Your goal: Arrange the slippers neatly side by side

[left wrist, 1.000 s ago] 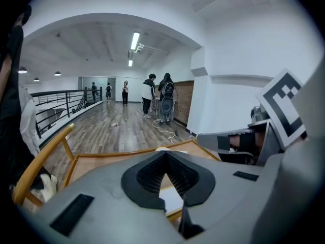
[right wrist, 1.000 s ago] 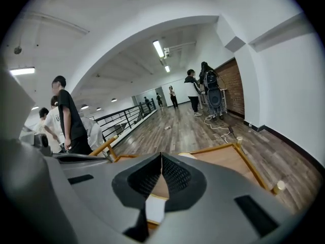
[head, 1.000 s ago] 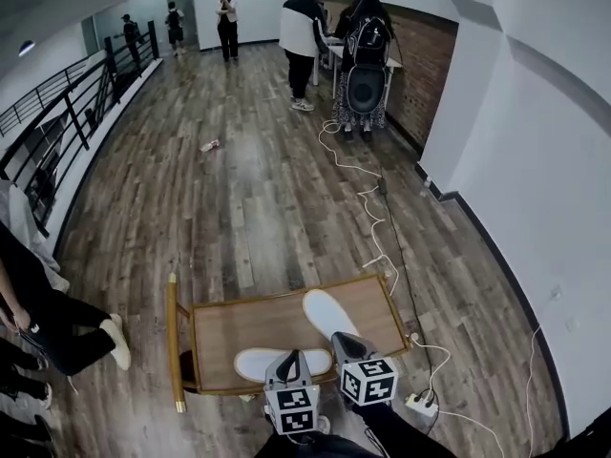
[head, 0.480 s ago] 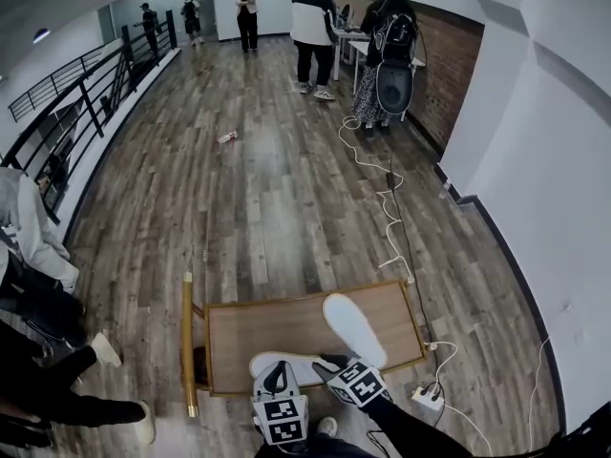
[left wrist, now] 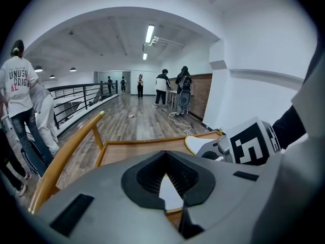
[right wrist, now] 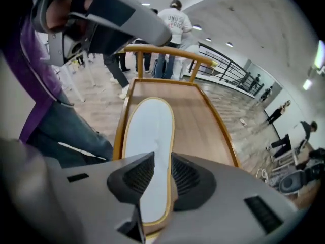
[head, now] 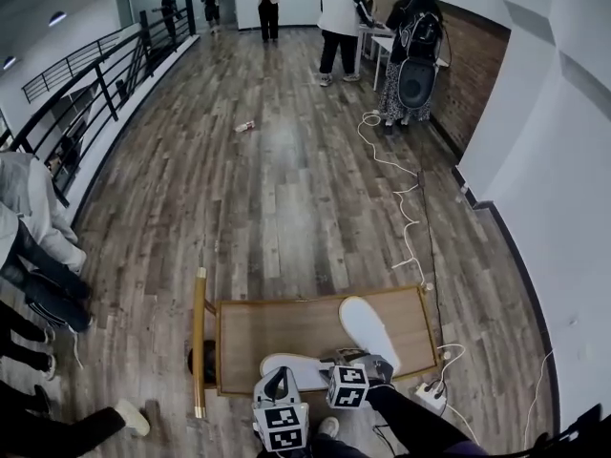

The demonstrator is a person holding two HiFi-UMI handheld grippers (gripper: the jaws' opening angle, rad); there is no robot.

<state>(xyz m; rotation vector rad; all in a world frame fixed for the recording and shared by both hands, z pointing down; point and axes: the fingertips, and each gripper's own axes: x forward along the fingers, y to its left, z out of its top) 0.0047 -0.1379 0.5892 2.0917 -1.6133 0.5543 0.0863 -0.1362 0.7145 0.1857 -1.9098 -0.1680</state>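
Two white slippers lie on a wooden tray (head: 286, 318). One slipper (head: 368, 330) is angled at the tray's right. The front slipper (head: 291, 365) lies crosswise along the near rim. My left gripper (head: 280, 378) is at its near edge. In the left gripper view the left gripper (left wrist: 165, 159) has its pads closed together, with a white wedge of slipper (left wrist: 170, 194) between them. My right gripper (head: 331, 361) points left at the front slipper's right end. In the right gripper view the right gripper (right wrist: 161, 159) is closed narrowly on that slipper (right wrist: 150, 131).
The tray has a raised wooden handle rail (head: 198, 337) on its left. A power strip (head: 427, 396) and a white cable (head: 410, 227) lie on the floor at the right. People's legs (head: 38, 284) stand at the left, other people (head: 344, 17) far back.
My right gripper has left the near end of the angled slipper and swung left onto the front slipper's right end. The left gripper stayed put. The head view shifted.
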